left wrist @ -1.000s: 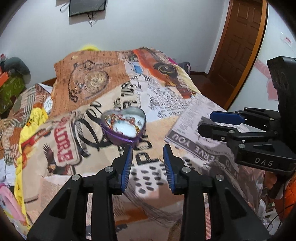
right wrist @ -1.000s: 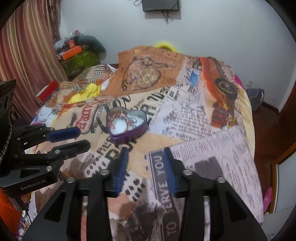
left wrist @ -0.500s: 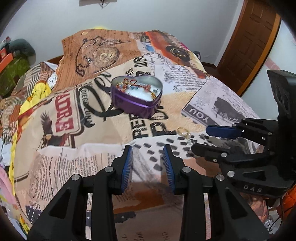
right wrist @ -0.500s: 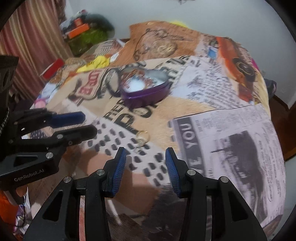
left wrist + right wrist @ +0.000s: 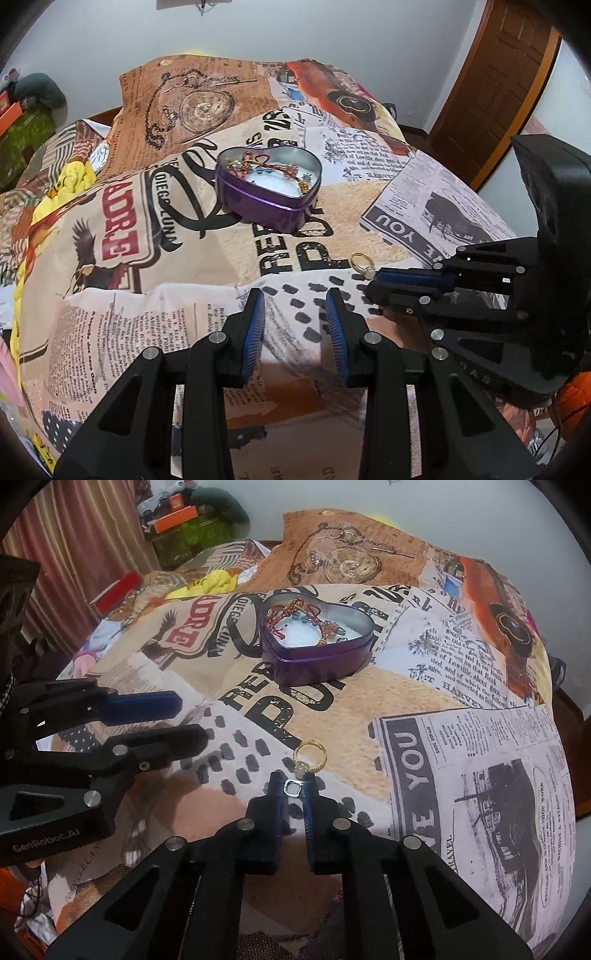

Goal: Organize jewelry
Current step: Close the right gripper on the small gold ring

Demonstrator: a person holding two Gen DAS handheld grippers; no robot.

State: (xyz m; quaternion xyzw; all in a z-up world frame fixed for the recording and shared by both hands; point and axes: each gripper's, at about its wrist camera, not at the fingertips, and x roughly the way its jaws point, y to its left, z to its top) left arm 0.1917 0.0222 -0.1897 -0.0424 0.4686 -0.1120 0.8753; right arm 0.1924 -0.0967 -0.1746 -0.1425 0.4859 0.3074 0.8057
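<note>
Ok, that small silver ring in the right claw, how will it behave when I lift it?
The small silver ring is thin, shiny metal, so probably rigid, very light, and apt to slip. The right claw, just closed, pinches it only at the pad tips, so it may twist or pop out. If dropped on the printed blanket, it should settle rather than roll.
</note>
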